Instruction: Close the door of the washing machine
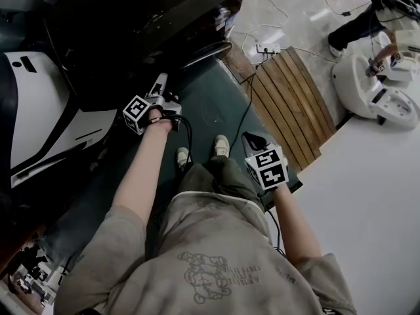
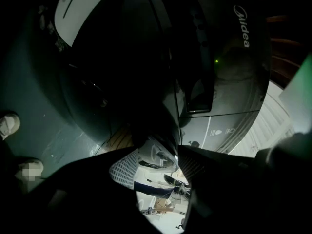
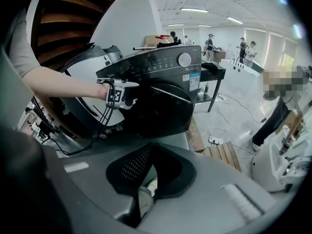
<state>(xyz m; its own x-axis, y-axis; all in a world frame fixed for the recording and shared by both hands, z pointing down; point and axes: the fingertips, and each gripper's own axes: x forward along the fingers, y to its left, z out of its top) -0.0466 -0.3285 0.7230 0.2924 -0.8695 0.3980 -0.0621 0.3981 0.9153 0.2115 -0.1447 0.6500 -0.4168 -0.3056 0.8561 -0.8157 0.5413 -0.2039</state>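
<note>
The dark Midea washing machine (image 3: 170, 65) stands ahead, and its round dark door (image 3: 163, 106) hangs partly open toward me. In the head view my left gripper (image 1: 159, 83) reaches up to the door's edge (image 1: 197, 52). In the left gripper view that glossy rim (image 2: 163, 147) fills the gap between the left gripper (image 2: 158, 167) jaws, which close on it. The right gripper view shows the left gripper (image 3: 119, 94) at the door's left side. My right gripper (image 1: 252, 142) hangs low by my right leg, away from the machine; its jaws (image 3: 156, 152) meet at the tips and hold nothing.
A white appliance (image 1: 33, 104) stands left of the machine. A slatted wooden platform (image 1: 292, 104), a power strip (image 1: 269, 48) and cables lie on the floor to the right. A white table (image 1: 367, 202) and a white robot base (image 1: 374, 90) are at the right. My shoes (image 1: 221, 145) stand on green flooring.
</note>
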